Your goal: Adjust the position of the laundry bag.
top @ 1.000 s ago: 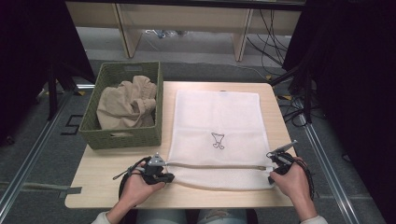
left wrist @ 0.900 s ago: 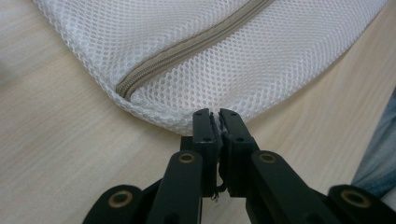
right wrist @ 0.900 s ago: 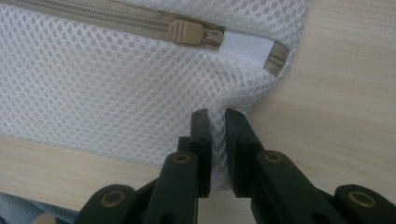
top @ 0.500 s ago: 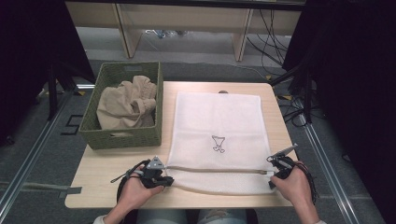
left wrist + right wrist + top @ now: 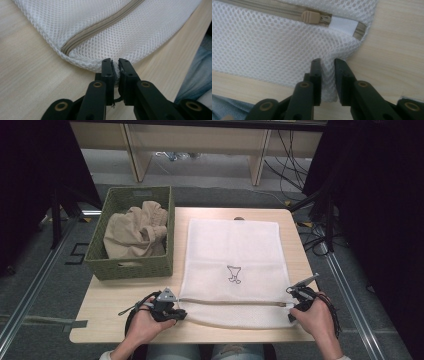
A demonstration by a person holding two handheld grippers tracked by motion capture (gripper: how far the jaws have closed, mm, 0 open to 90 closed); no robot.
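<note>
High view: your left gripper [image 5: 176, 312] and right gripper [image 5: 293, 309] sit at the two near corners of the white mesh laundry bag [image 5: 231, 250], which lies flat on the table [image 5: 120, 317] just right of the green basket [image 5: 131, 265] holding a beige garment [image 5: 134, 232]. Compared with a second ago, the bag's near edge, then pulled taut between your hands, now lies slack on the table; both sets of jaws have just been opening. Judgement: you are letting go after laying the bag out flat.

Left gripper view: your jaws stand slightly apart with the corner hem of the bag [image 5: 125, 30] between them; whether the pads press it, I can't tell for sure, but it looks loose. The beige zipper [image 5: 100, 25] runs shut to this corner.

Right gripper view: your jaws are spread wider, a fold of mesh between them and not squeezed. The zipper pull [image 5: 310, 17] rests at its end stop.
</note>
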